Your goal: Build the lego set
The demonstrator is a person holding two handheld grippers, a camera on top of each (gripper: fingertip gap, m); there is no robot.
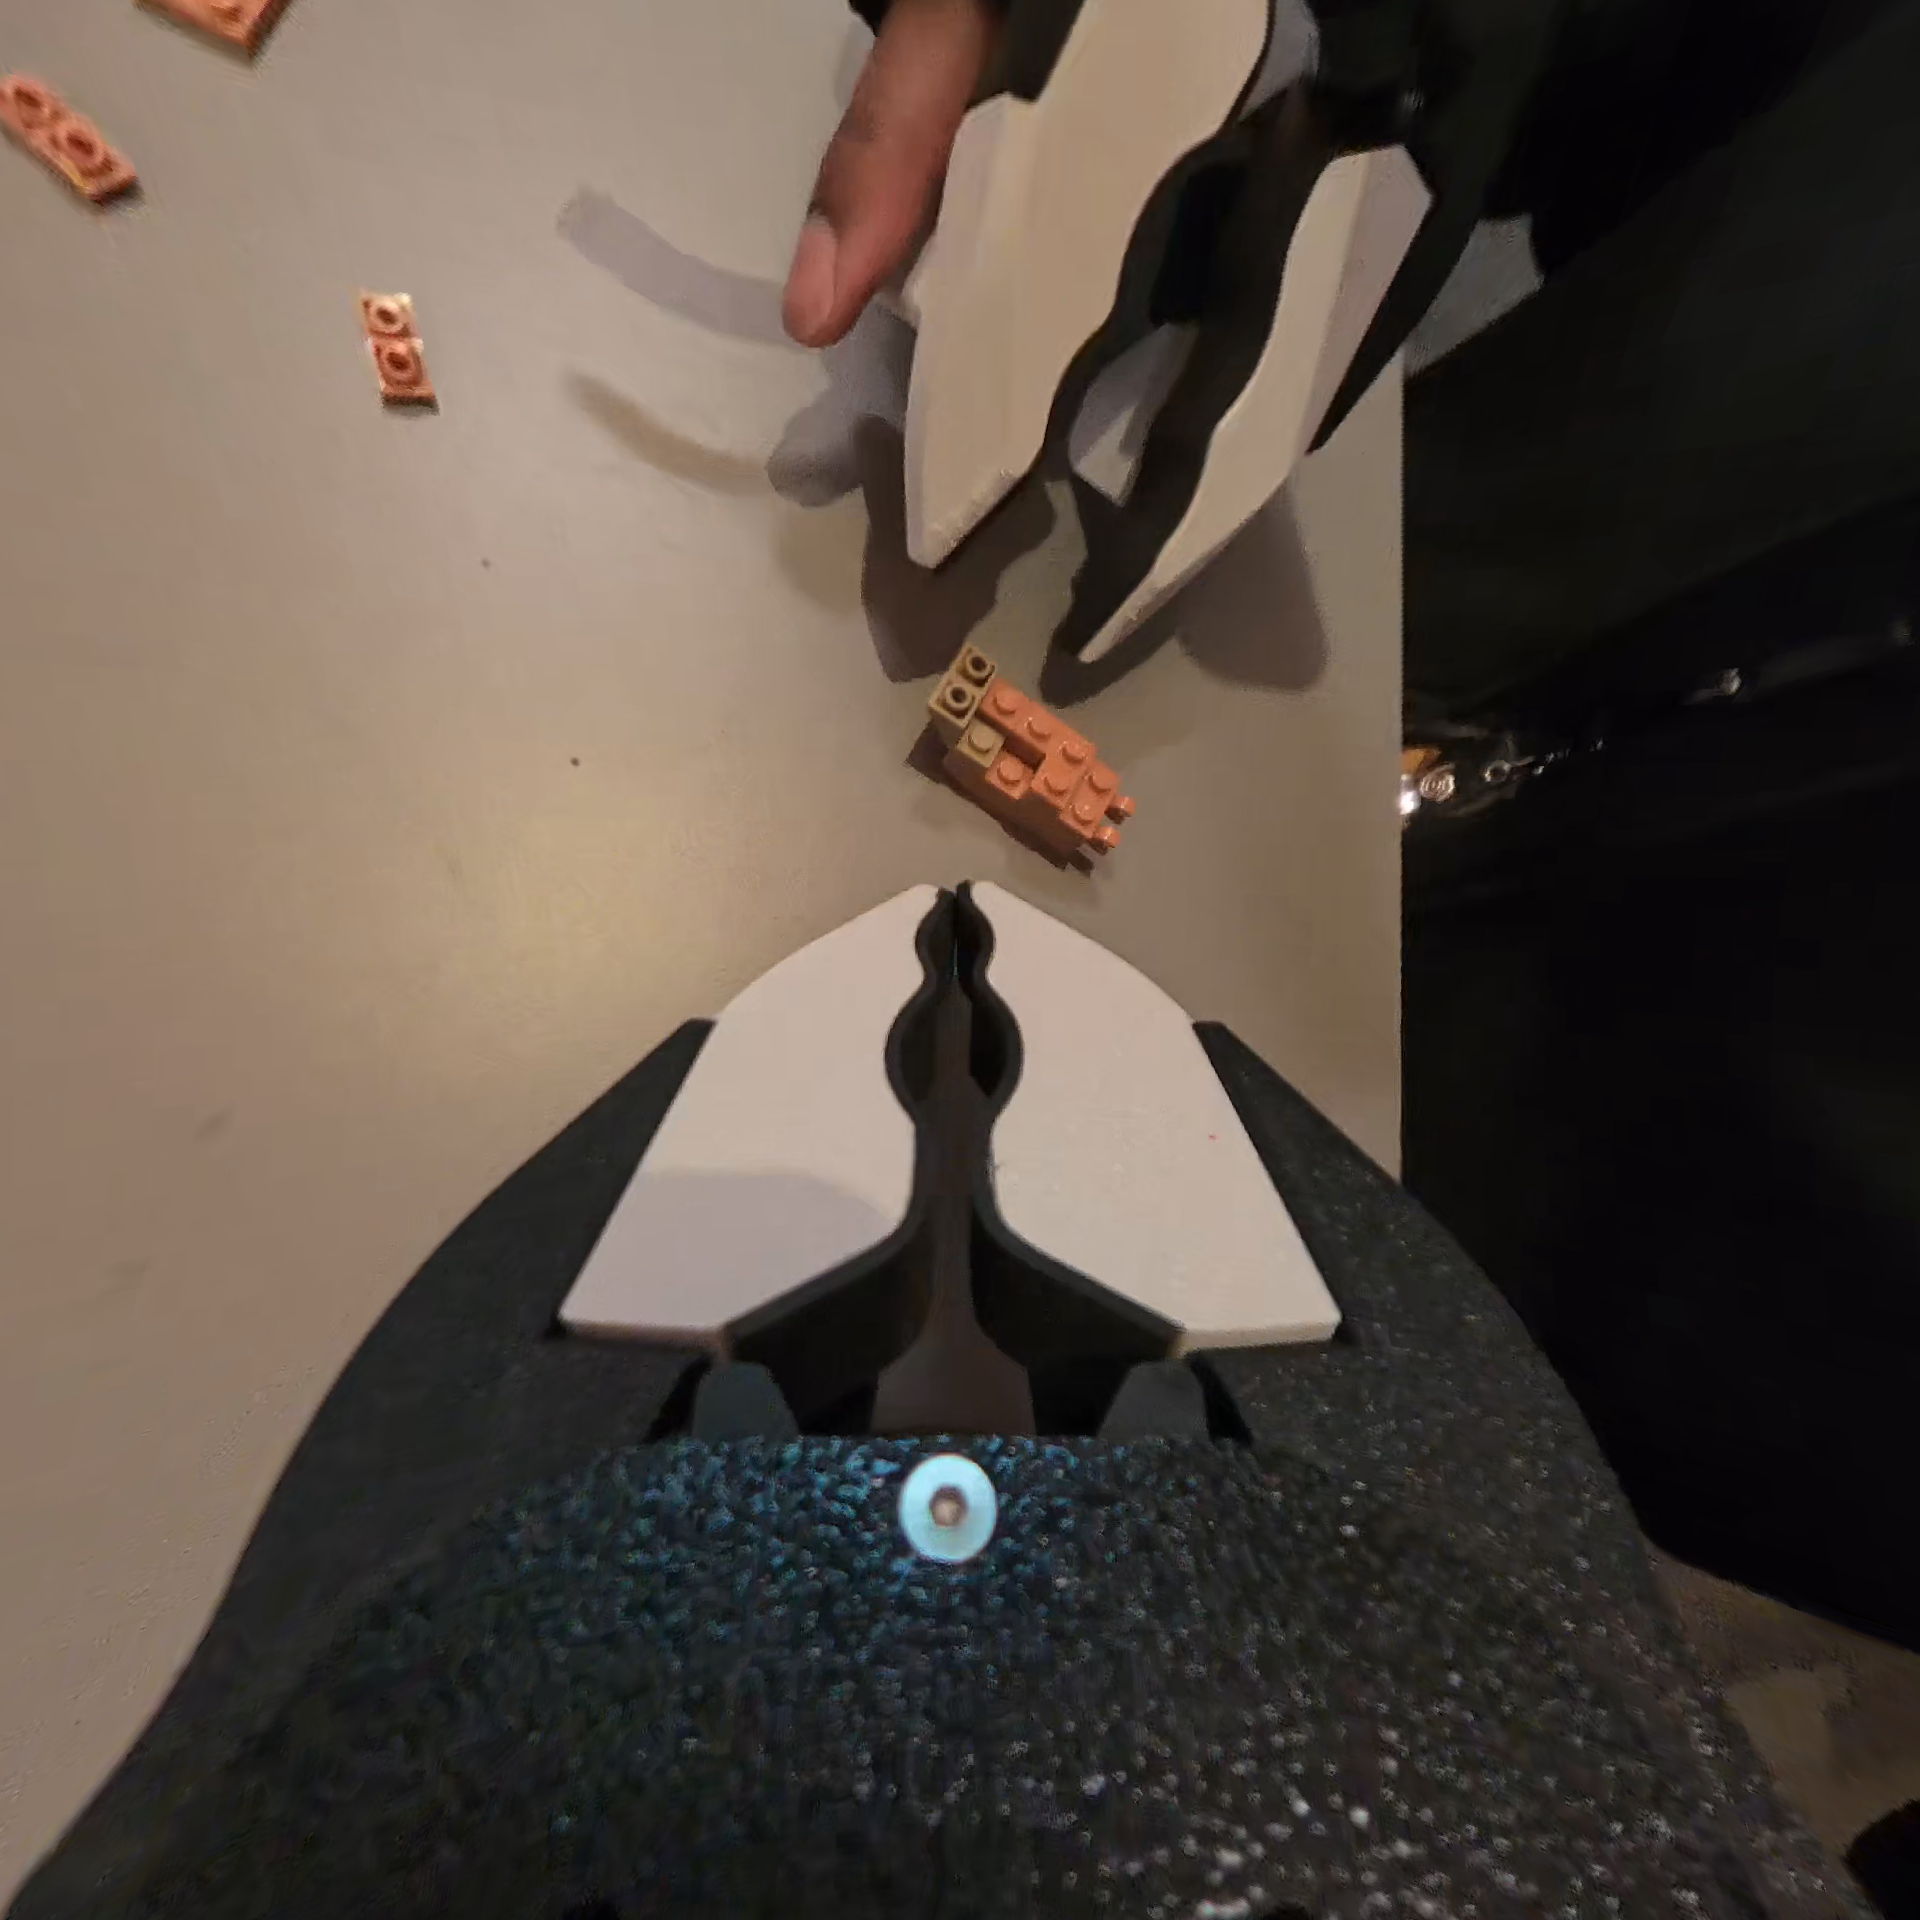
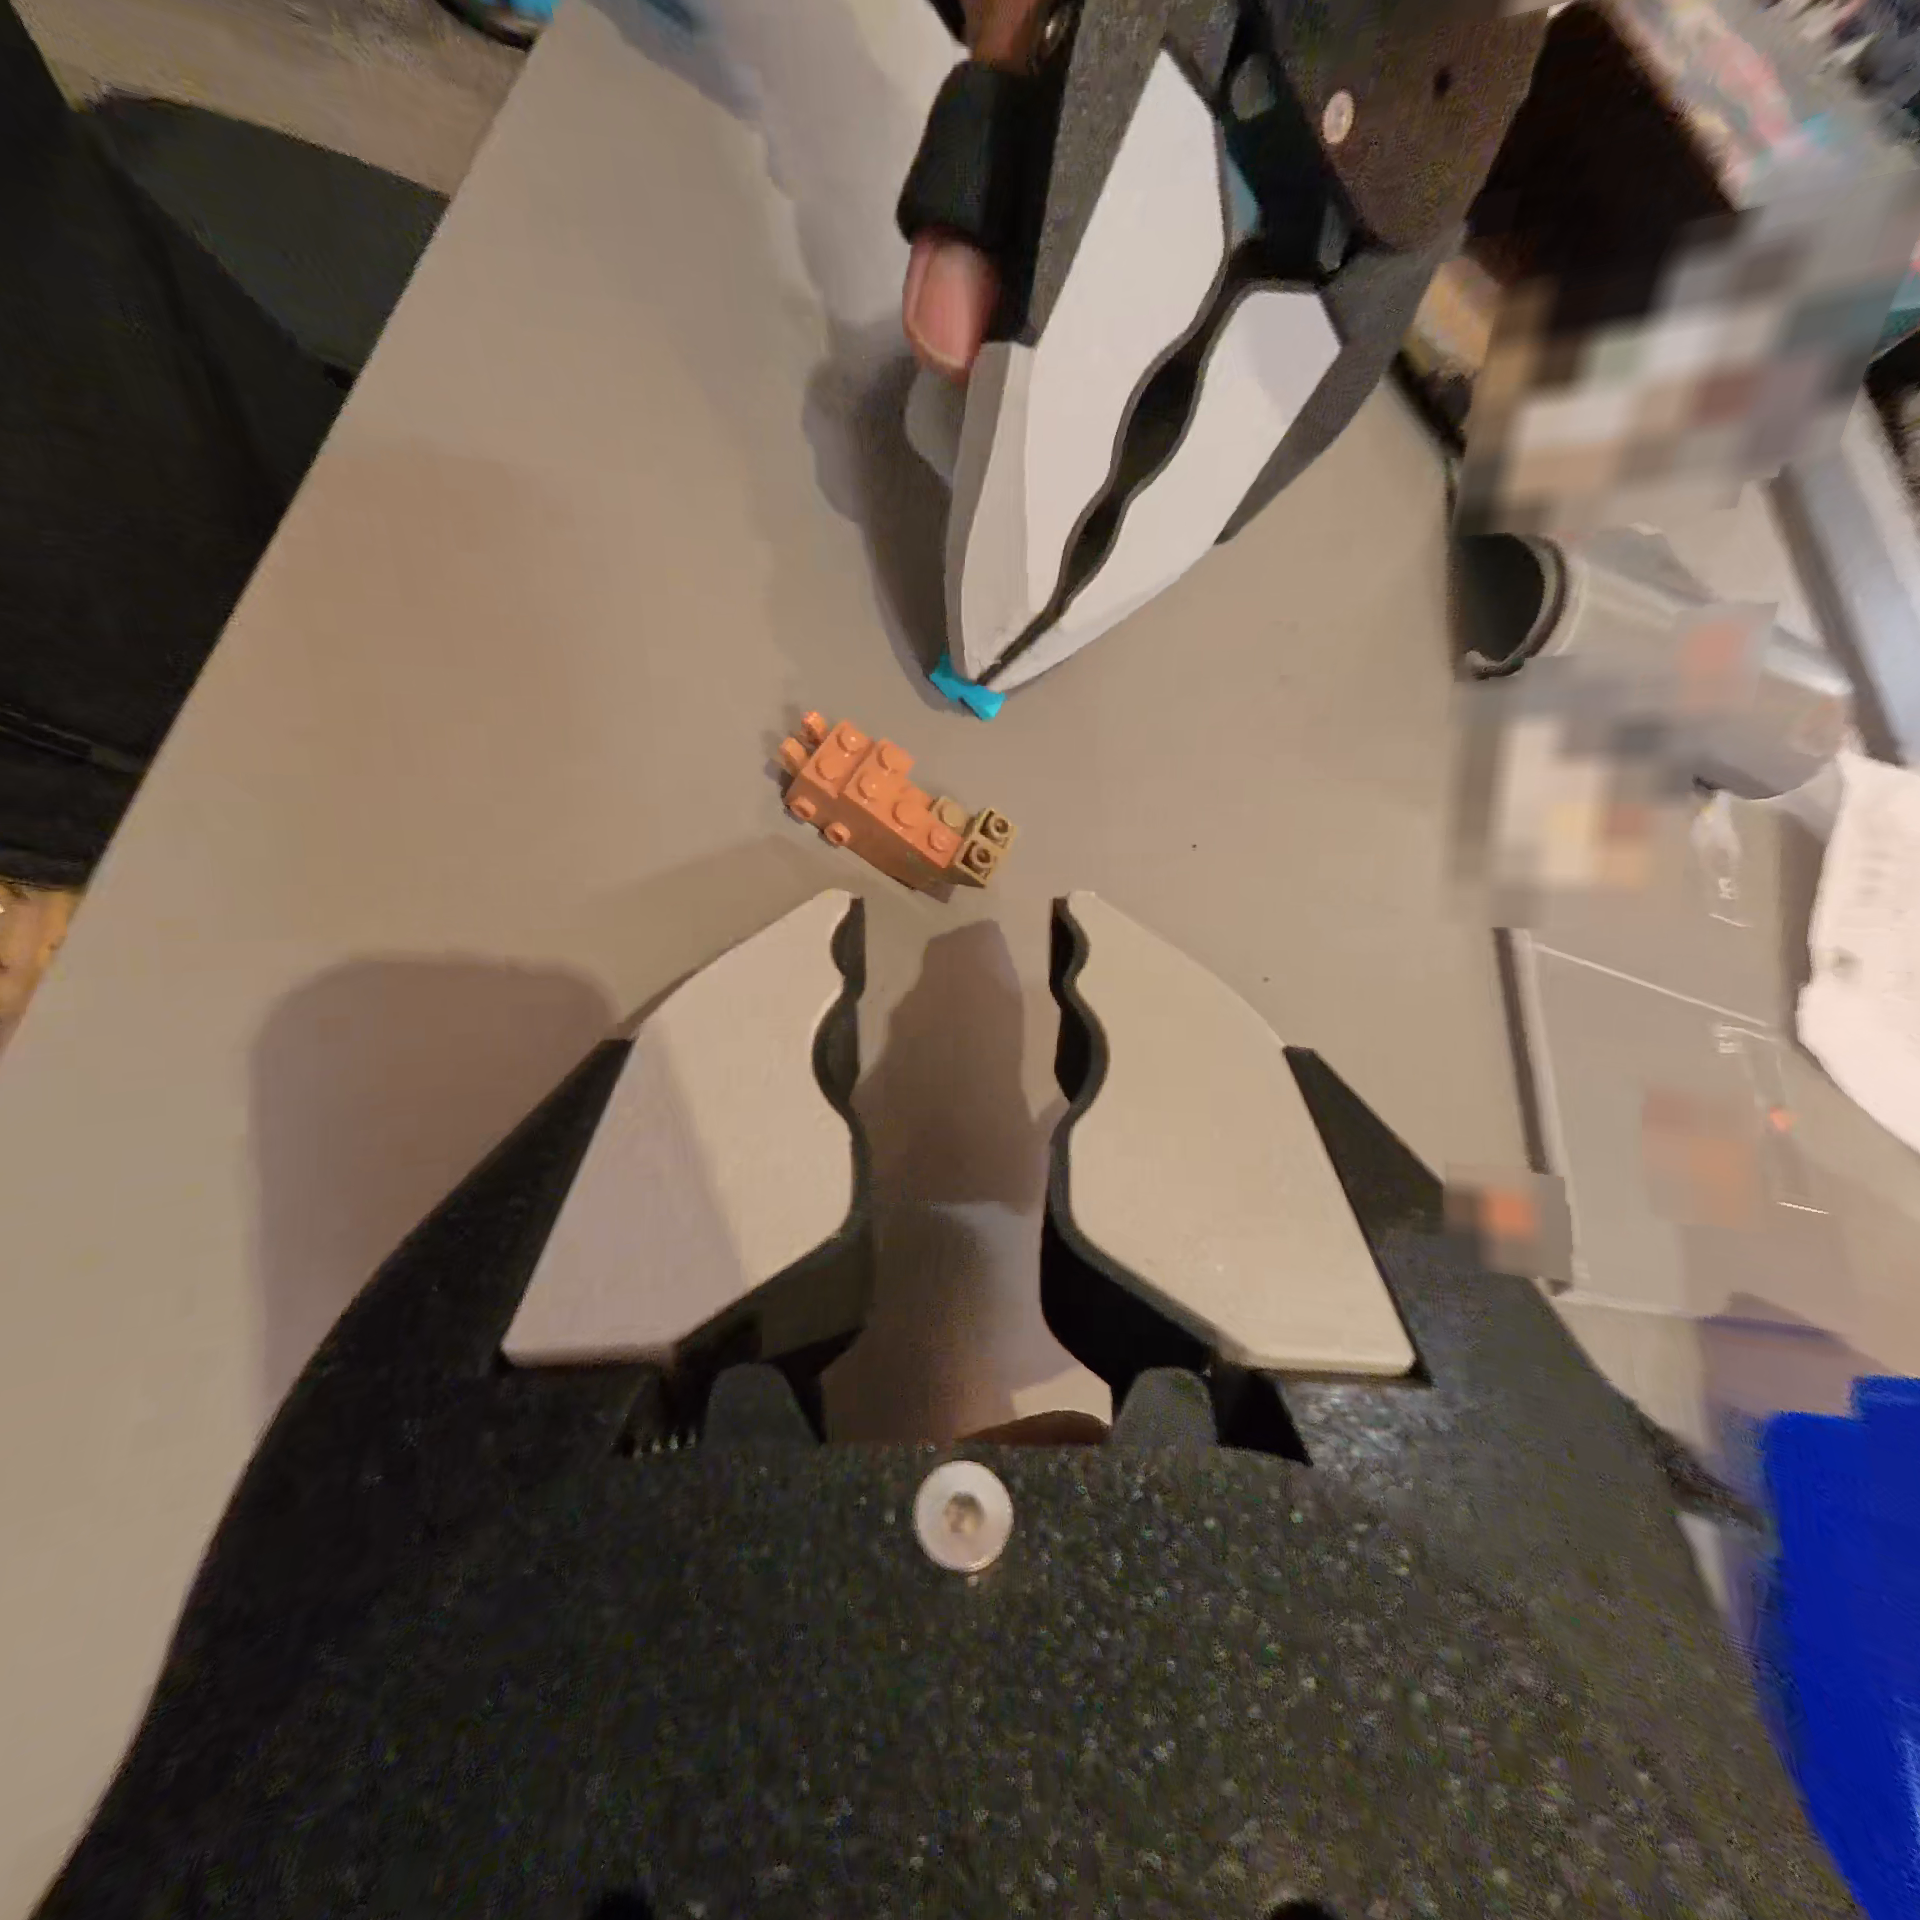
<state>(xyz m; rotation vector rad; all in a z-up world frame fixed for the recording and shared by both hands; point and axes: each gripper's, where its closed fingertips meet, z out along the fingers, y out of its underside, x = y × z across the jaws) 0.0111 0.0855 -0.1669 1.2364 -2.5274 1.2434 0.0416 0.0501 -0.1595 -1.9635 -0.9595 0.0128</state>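
left gripper (image 2: 982, 681) jaws clamped on a small blue piece (image 2: 966, 698). right gripper (image 2: 956, 904) jaws apart, bare. orange-and-tan brick build (image 2: 894, 810) lies on the tabletop (image 2: 520, 675) between them, at the right's 12 o'clock. loose orange plates (image 1: 397, 348) at 10 o'clock in the left view.

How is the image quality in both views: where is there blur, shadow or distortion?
Left wrist view: the brick model is sharp, the hand and right tool above are motion-blurred, and dark shadows fall on the table. Right wrist view: the brick model is fairly sharp, the right edge is smeared and mosaic-patched, and the table edges bend from wide-angle distortion.
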